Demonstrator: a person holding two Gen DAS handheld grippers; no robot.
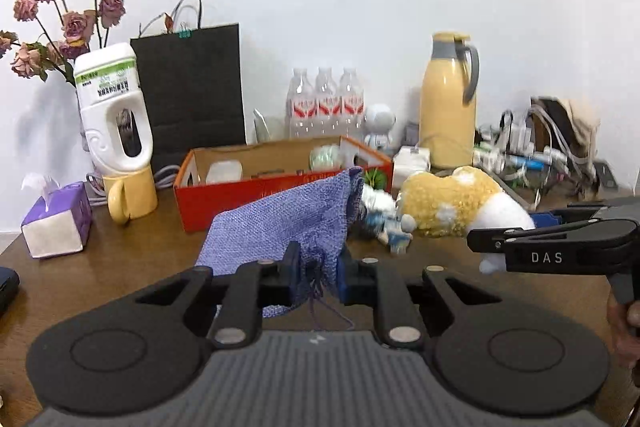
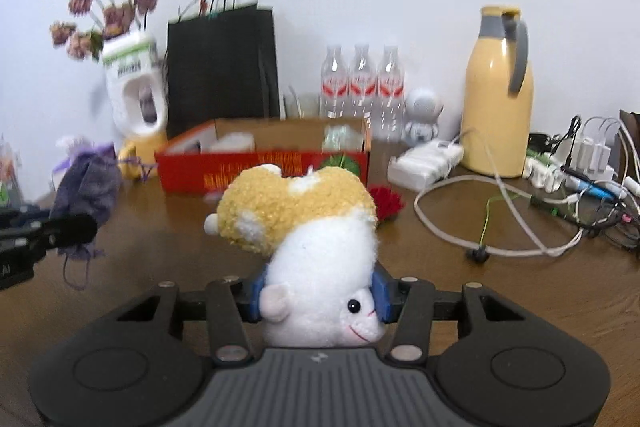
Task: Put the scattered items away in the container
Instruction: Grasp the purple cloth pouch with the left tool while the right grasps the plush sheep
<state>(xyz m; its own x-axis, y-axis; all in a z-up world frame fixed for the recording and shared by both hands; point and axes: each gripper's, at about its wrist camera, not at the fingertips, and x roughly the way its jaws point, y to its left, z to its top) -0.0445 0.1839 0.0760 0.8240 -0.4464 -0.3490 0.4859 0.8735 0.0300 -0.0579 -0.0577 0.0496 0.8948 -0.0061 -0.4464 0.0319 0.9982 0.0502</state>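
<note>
A: What's nearest on your side?

B: Two hand-held grippers, one per hand. My left hand-held gripper (image 1: 319,273) is clamped on the drawstring neck of one purple knitted pouch (image 1: 280,223), which hangs clear of the bench (image 1: 132,259). My right hand-held gripper (image 2: 318,297) is clamped on one plush toy (image 2: 316,247), yellow above and white below, its blue pads (image 2: 382,297) pressing both sides of the white part, face toward the camera.

A: And past those?

B: Just beyond the pouch there is one small blue-and-white figure (image 1: 394,229), blurred. Past the plush, one red fuzzy thing (image 2: 387,205) lies on the bench, and one white cable (image 2: 496,223) loops to its right.

A: The container?

B: One red cardboard box (image 1: 264,195), open-topped, mid-bench, behind both held things. I count two pale items inside; I can't tell what they are.

A: Behind it?

B: Three water bottles (image 1: 326,103), one black paper bag (image 1: 190,91), one yellow jug (image 1: 450,103), one small white robot figure (image 1: 378,127), one yellow mug (image 1: 130,195), one tissue box (image 1: 56,221).
</note>
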